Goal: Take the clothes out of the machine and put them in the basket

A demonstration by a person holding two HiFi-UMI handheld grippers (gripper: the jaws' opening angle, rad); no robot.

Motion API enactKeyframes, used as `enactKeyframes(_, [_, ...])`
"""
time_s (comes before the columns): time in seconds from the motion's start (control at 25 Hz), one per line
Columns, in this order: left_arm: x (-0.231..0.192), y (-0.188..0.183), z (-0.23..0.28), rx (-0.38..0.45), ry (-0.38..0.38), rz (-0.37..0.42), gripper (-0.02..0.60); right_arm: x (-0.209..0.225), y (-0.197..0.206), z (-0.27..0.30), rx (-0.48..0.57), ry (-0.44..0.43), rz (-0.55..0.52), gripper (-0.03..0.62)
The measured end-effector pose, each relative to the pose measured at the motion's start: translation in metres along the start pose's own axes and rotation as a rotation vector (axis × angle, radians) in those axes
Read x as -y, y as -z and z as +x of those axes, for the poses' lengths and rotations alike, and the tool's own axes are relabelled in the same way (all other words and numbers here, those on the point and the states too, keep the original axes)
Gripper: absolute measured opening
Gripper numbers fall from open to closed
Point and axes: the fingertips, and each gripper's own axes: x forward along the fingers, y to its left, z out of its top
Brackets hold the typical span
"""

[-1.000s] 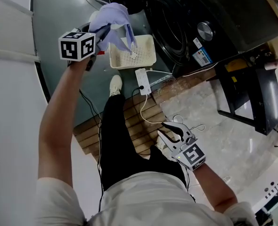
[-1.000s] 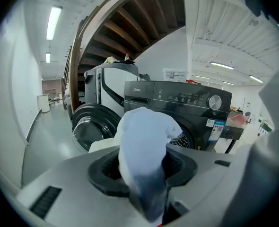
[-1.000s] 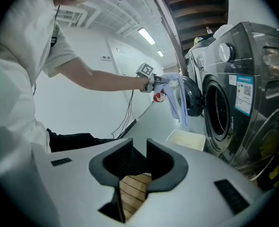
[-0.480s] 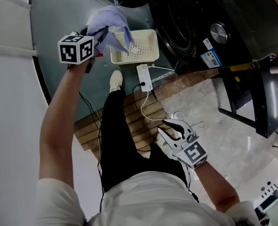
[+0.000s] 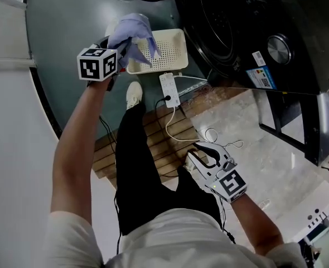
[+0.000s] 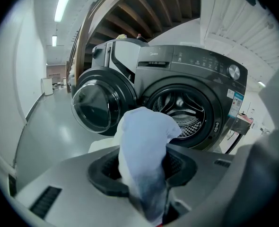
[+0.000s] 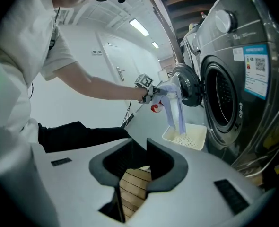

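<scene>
My left gripper (image 5: 120, 42) is shut on a pale lavender cloth (image 5: 132, 28) and holds it over the left edge of the white perforated basket (image 5: 170, 50). The cloth's tail hangs down into the basket. In the left gripper view the cloth (image 6: 144, 136) fills the space between the jaws, and the washing machine's open drum (image 6: 182, 110) lies straight ahead. From the right gripper view I see the cloth (image 7: 173, 109) dangling over the basket (image 7: 187, 137). My right gripper (image 5: 201, 152) is open and holds nothing, low over the wooden slats near my knee.
The machine's round door (image 6: 96, 107) stands swung open to the left of the drum. A white power strip (image 5: 169, 91) with its cable lies on the floor by the basket. A wooden slatted platform (image 5: 153, 138), my shoe (image 5: 134, 94) and a black stand (image 5: 298, 121) are nearby.
My left gripper has come down with the cloth toward the basket, so the cloth's tail now hangs lower over it. The right gripper has barely shifted.
</scene>
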Motion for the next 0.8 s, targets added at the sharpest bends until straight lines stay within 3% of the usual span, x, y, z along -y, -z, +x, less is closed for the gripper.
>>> enactKeyframes(0.36, [-0.02, 0.079, 0.092, -0.084, 0.024, -0.027, 0.167, 0.044, 0.01, 0.044, -0.014, 0.031, 0.071, 0.08])
enactKeyframes(0.8, [-0.041, 0.163, 0.201, -0.229, 0.058, 0.003, 0.172, 0.086, 0.025, 0.088, -0.047, 0.061, 0.153, 0.08])
